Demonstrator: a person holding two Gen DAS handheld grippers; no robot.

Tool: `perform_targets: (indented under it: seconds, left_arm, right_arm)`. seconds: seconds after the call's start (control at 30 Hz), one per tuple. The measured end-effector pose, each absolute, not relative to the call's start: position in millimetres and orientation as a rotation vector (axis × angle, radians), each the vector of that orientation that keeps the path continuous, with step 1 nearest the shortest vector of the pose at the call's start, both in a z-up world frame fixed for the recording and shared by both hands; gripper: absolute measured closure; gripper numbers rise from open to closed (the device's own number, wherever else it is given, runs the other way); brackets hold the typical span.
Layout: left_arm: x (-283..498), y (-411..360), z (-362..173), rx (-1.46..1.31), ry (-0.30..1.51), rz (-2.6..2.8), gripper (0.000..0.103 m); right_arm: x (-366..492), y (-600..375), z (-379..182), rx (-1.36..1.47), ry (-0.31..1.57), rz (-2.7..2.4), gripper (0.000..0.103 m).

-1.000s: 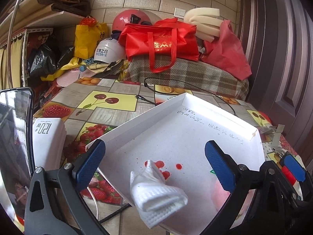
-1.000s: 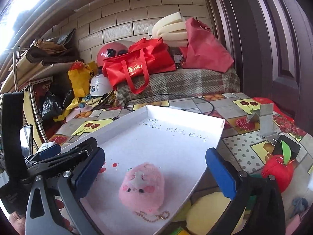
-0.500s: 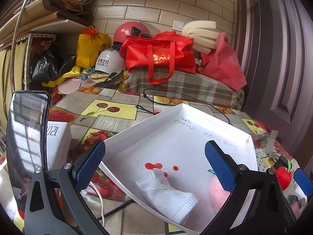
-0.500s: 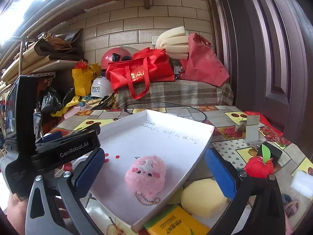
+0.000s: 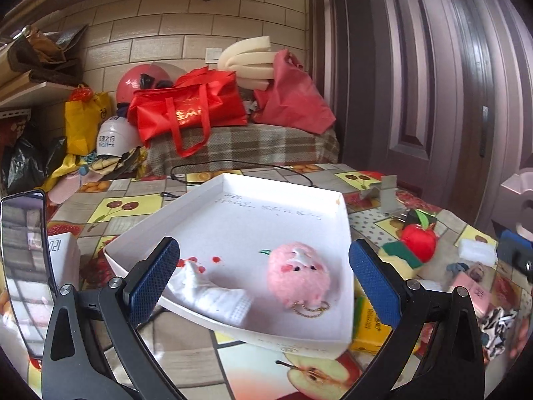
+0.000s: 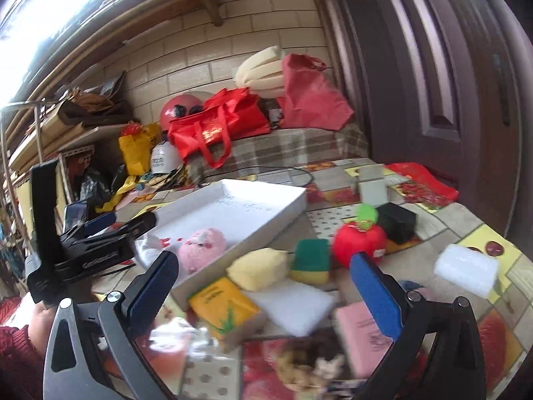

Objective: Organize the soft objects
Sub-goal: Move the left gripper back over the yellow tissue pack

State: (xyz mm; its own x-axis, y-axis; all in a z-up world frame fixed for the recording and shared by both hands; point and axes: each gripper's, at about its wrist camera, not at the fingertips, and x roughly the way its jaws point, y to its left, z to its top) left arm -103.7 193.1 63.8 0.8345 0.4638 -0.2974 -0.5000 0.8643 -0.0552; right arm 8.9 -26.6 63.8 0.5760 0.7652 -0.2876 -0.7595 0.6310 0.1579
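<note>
Both tongs, left [image 5: 263, 276] and right [image 6: 265, 286], gaped empty; the red plush apple [image 6: 358, 243] beside the shallow white cardboard tray [image 6: 286, 206] looked light and squashy, best pinched across its belly.

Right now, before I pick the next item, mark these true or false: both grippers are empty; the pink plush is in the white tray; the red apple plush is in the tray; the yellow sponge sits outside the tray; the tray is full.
1. Both grippers are empty. True: left gripper and right gripper are open, holding nothing.
2. The pink plush is in the white tray. True.
3. The red apple plush is in the tray. False: it sits on the tablecloth beside it.
4. The yellow sponge is outside the tray. True.
5. The tray is full. False: only the plush and a white cloth lie inside.
</note>
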Motion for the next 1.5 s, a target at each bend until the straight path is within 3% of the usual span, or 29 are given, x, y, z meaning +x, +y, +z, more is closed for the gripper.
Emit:
perform_targets:
  seconds: [0.13, 0.33, 0.57, 0.8, 1.07, 1.23, 1.5]
  left_arm:
    - [-98, 175, 62, -0.137, 0.329, 0.365, 0.001]
    - [-78, 137, 55, -0.114, 0.459, 0.108, 0.001]
    - [-53, 92, 44, -0.003, 0.588, -0.028, 0.001]
    - [-22, 94, 22, -0.018, 0.774, -0.003, 0.001]
    - [-51, 55, 21, -0.042, 0.779, -0.19, 0.002]
    - [-66, 69, 50, 0.015, 0.609, 0.055, 0.002]
    - [-19, 95, 26, 0.009, 0.744, 0.174, 0.002]
  right_arm:
    - [64, -89, 67, 0.079, 0.341, 0.686, 0.0]
    - [145, -164, 49, 0.217, 0.537, 0.518, 0.0]
    - [162, -190, 30, 0.414, 0.619, 0.491, 0.0]
    - [160, -183, 27, 0.402, 0.636, 0.509, 0.0]
    - [163, -192, 24, 0.449, 0.64, 0.493, 0.0]
    - [163, -191, 24, 0.445, 0.639, 0.498, 0.0]
    - [163, -191, 25, 0.435, 0.634, 0.5, 0.0]
